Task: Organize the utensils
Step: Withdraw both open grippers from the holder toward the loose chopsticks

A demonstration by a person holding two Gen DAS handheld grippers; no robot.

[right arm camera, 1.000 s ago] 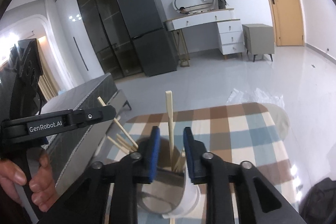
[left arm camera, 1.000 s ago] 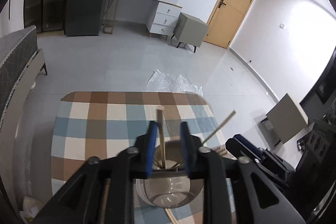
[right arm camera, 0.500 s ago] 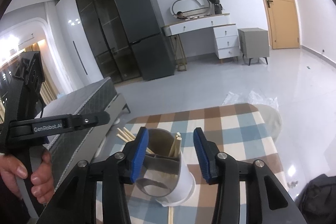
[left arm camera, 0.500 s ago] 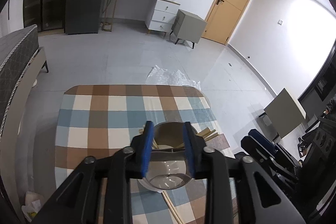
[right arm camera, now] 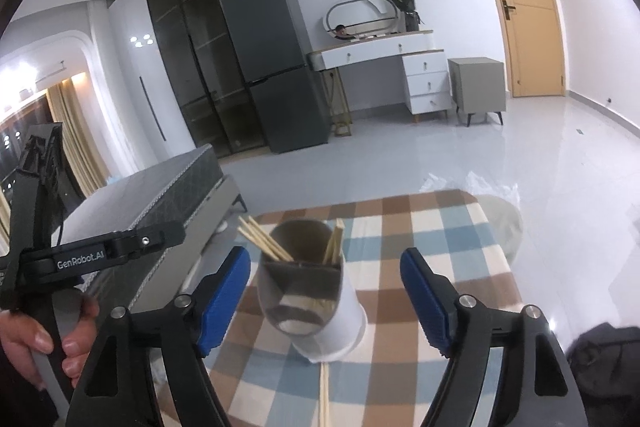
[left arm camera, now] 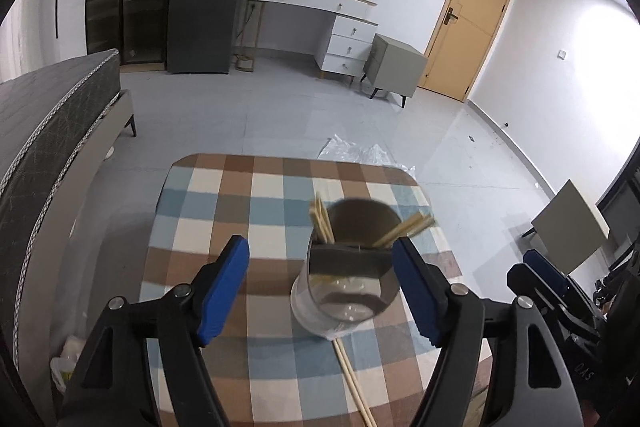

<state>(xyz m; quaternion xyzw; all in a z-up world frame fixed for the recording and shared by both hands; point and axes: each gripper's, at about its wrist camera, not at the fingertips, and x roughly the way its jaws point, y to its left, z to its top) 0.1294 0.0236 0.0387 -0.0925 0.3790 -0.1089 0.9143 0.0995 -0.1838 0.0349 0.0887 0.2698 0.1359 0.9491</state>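
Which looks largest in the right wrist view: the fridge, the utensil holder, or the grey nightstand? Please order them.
1. fridge
2. utensil holder, which looks big partly because it is near the camera
3. grey nightstand

A second ago both grippers were pinched nearly shut around upright chopsticks over the utensil holder; now the left gripper and the right gripper both stand wide open, blue pads well clear of the cup on either side. The chopsticks they held have dropped in — one bundle leaning out over the left rim, another resting toward the right. Both grippers have also drawn back, so the holder stands free on the checked tablecloth with a stray pair of chopsticks showing at its base.
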